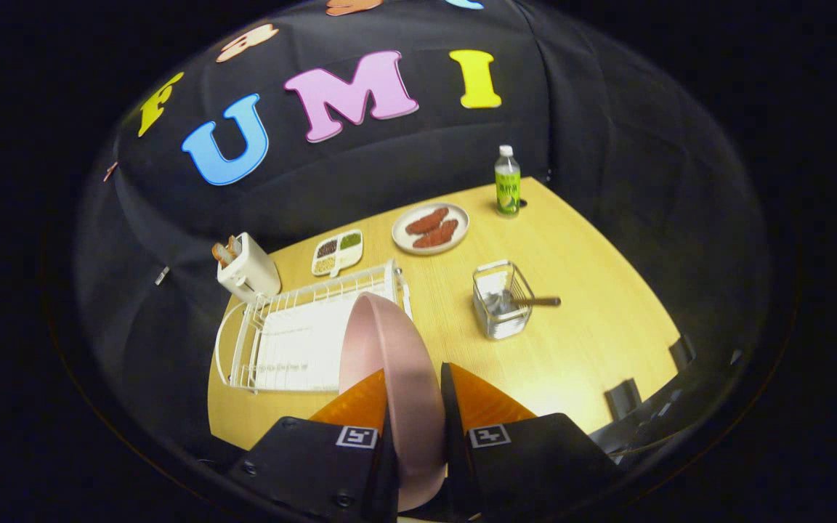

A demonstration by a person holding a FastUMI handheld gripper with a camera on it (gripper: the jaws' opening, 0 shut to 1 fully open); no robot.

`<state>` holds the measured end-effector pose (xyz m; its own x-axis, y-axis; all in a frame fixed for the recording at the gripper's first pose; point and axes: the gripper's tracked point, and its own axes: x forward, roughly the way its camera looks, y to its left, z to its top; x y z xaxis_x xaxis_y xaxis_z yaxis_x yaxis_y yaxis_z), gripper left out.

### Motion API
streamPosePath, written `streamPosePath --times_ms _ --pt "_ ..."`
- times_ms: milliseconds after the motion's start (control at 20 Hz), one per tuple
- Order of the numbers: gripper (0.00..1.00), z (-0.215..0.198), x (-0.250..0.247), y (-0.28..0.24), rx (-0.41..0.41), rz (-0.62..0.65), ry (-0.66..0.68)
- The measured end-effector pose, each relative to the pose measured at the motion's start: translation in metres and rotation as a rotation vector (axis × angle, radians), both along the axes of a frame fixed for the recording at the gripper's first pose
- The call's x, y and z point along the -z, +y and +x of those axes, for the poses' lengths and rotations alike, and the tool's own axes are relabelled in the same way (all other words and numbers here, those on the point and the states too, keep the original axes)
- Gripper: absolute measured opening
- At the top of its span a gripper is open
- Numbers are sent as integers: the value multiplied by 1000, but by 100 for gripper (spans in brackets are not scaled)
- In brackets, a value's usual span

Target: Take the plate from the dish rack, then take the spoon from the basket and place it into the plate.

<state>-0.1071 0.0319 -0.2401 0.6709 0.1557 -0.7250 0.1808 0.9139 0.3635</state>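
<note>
A pink plate (389, 349) stands on edge between my fingers, and my gripper (413, 388) is shut on its rim, holding it up above the wooden table (593, 341). The white wire dish rack (295, 338) lies just beyond and to the left of the plate, with nothing standing in it. Beyond the fingers to the right is a small wire basket (502, 299) holding a spoon (531, 301), whose dark handle sticks out over the basket's right side.
A white toaster (246, 270) with bread stands behind the rack. Farther back are a divided dish of grains (337, 253), a plate with sausages (431, 228) and a green-labelled bottle (507, 181). Dark clamps (625, 398) sit on the table's near right edge.
</note>
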Motion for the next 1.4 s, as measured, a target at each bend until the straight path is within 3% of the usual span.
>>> streamPosePath --times_ms 150,400,1050,1150,1400 --pt "31 -34 39 10 16 101 95" --pt "31 -49 87 44 -5 248 145" --pt "32 -25 148 100 -52 277 180" --pt "37 -21 155 94 -61 215 181" --pt "59 -14 146 77 -39 205 165"
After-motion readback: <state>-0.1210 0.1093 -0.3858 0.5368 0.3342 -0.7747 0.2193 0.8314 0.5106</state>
